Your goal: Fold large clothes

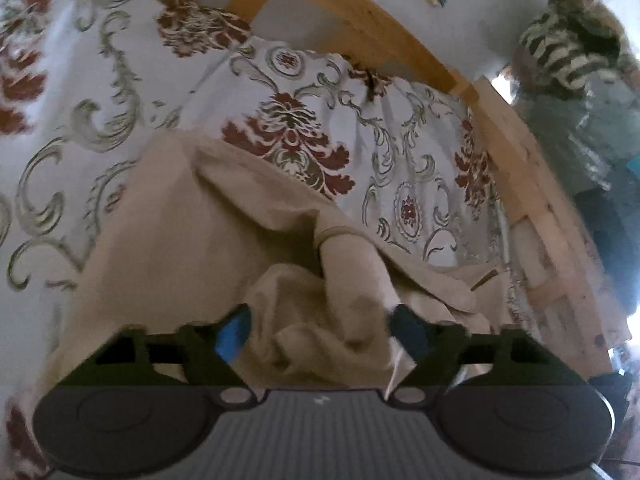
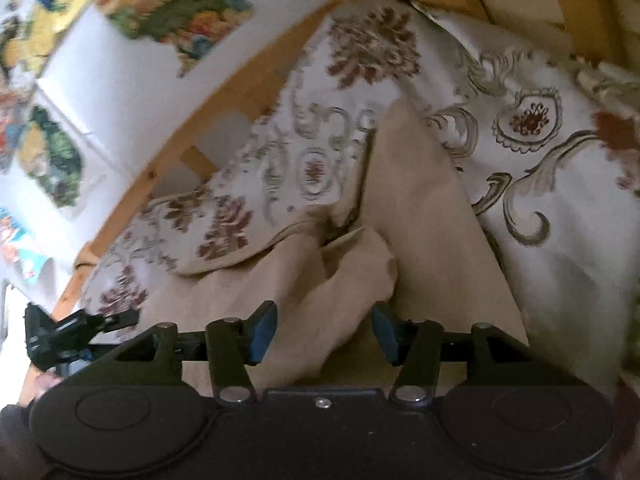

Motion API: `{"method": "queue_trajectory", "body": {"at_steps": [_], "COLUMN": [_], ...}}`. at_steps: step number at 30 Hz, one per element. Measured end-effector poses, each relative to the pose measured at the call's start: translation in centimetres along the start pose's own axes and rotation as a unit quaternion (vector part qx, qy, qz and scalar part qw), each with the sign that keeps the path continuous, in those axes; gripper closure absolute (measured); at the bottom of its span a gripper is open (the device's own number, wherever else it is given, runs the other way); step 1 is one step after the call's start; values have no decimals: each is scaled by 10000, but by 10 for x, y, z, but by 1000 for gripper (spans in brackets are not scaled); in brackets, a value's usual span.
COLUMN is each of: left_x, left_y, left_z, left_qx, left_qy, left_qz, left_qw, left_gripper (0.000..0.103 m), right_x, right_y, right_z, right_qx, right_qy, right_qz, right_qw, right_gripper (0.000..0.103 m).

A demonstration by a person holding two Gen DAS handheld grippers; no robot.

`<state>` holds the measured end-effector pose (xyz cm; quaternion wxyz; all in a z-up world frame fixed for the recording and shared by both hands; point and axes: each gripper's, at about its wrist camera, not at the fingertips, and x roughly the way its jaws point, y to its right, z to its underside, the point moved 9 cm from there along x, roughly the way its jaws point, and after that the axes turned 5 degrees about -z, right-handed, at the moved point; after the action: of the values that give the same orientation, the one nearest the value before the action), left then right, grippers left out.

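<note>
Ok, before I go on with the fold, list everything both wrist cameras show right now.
beige garment: one, beige, bunched and creased on the bed, loose folds lying between the open jaws of both grippers
patterned bedcover: one, white with red-brown and grey-green scrolls, spread under the garment
wooden bed frame: one, light wood, along the far edge of the bedcover
wall: white, behind the frame, with several colourful pictures
striped thing: one, dark and pale stripes, blurred, top right of the left view; cannot tell what it is
left gripper: black with blue pads, open
right gripper: black with blue pads, open
</note>
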<state>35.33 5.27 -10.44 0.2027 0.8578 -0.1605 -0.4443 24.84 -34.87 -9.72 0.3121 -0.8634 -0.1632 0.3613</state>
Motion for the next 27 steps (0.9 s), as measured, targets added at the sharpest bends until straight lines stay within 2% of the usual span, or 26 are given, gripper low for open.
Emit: {"method": "queue_trajectory", "body": {"at_steps": [1,2,3,6,8,9,10,11,12,13,15,17,19,21,23,25,27], "left_x": [3,7,8,13,16,18,19,17,14,10,1,-6,-13,-18,-17,-7,5], "left_y": [5,11,16,33,40,42,42,41,39,36,31,29,34,44,55,61,58], "left_z": [-1,-2,-1,-4,-2,-1,0,3,5,6,9,9,9,6,4,5,11], "left_qx": [158,394,585,1238,1551,1615,1634,1591,1524,1446,1428,1486,1533,1575,1716,1805,1786], "left_qy": [24,81,149,503,661,646,603,562,548,549,567,631,741,983,1139,1079,870], "left_qz": [-79,-220,-363,-919,-1144,-1204,-1223,-1209,-1204,-1223,-1332,-1410,-1412,-1436,-1509,-1726,-1898], "left_qw": [9998,9989,9975,9868,9790,9774,9771,9782,9794,9804,9791,9768,9752,9721,9668,9623,9615], "left_gripper": [59,68,79,85,85,85,84,82,75,63,49,42,28,17,14,14,14], "right_x": [9,19,28,47,53,55,58,61,61,60,50,37,24,19,23,36,55], "right_y": [2,2,1,-18,-38,-45,-47,-45,-41,-36,-31,-32,-39,-53,-67,-77,-78], "right_z": [-3,-6,-9,-15,-20,-20,-19,-17,-12,-7,3,7,1,-10,-22,-26,-20], "right_qx": [-9,-118,-336,-1299,-2178,-2557,-2726,-2758,-2769,-2833,-3057,-3283,-3474,-3712,-3795,-3711,-3722], "right_qy": [-37,-70,-107,24,298,389,395,351,282,210,114,122,309,573,814,844,688], "right_qz": [51,164,292,500,675,798,888,930,981,1066,1143,1206,1322,1401,1453,1342,1369], "right_qw": [10000,9998,9990,9903,9732,9627,9572,9561,9555,9528,9452,9368,9278,9161,9101,9150,9154], "right_gripper": [76,86,87,95,95,95,95,94,93,92,85,72,66,55,31,31,31]}}
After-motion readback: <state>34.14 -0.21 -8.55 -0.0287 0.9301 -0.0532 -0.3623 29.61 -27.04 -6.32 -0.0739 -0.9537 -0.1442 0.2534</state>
